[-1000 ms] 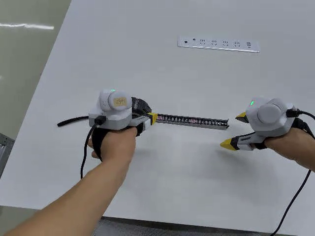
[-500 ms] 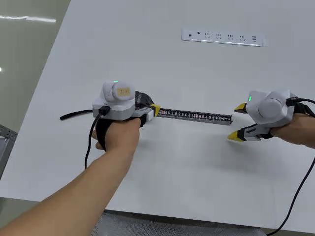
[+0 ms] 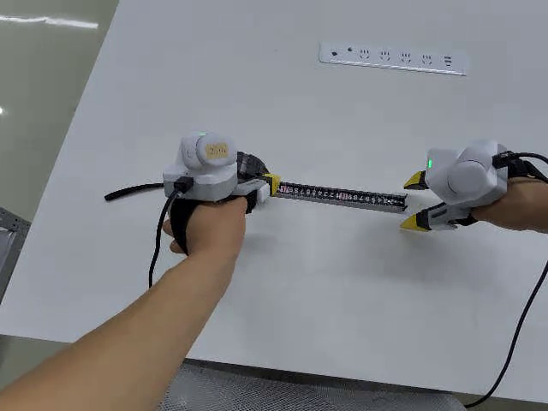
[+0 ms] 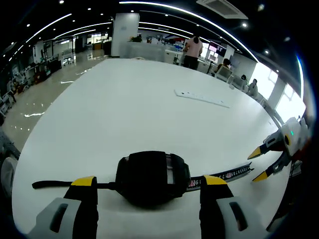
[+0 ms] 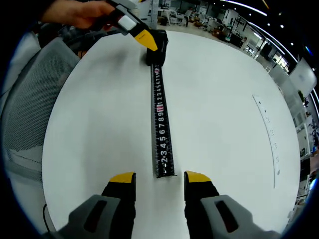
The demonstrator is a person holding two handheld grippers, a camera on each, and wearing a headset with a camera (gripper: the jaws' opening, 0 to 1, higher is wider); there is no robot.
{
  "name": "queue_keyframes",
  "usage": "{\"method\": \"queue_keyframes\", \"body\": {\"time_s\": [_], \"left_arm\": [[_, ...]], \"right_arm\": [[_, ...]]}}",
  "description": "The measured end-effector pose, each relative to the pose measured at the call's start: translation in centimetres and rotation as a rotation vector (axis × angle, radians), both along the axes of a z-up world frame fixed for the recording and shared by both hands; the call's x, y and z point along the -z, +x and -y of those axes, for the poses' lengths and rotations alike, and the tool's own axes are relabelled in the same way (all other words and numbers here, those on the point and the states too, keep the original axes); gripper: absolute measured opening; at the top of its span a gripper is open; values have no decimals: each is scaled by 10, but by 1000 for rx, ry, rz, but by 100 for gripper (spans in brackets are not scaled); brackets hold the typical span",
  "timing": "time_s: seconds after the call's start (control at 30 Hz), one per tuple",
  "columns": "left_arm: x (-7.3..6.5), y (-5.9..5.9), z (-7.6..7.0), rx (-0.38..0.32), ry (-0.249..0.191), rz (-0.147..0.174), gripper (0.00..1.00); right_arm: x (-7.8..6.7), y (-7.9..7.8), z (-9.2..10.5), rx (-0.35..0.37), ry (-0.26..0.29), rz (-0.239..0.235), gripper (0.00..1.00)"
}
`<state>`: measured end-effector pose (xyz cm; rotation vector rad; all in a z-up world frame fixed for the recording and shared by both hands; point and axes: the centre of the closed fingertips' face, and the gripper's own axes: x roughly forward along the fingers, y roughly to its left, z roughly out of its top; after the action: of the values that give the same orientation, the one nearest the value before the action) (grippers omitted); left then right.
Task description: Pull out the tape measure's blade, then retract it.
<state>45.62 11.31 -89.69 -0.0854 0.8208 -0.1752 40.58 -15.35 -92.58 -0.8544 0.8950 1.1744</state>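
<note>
A tape measure lies stretched across a white workbench [image 3: 342,291], its black case [image 4: 152,175] sitting between the yellow-tipped jaws of the left gripper [image 3: 259,192]. Its numbered blade [image 5: 163,119] runs flat along the tabletop towards the right gripper [image 5: 160,177]. That gripper's jaws stand spread apart on either side of the blade's free end, touching nothing.

The left jaws bracket the case closely, but whether they actually pinch it cannot be told, since a sliver of table shows beside each tip. The blade looks thin and springy: stiff enough to lie straight, likely to kink if bent, and liable to snap back under its spring. The sound place to take it is the very end, squarely across its width, with the chunky case held firm. The end hook is too small to make out, and any lock or brake button is hidden. A power strip [image 3: 394,59] sits well beyond.
</note>
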Motion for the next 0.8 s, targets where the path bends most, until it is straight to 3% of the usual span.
{"method": "queue_keyframes", "body": {"time_s": [0.8], "left_arm": [[5, 7, 2, -9, -18, -7, 75]], "right_arm": [[8, 5, 3, -74, -10, -22, 25]]}}
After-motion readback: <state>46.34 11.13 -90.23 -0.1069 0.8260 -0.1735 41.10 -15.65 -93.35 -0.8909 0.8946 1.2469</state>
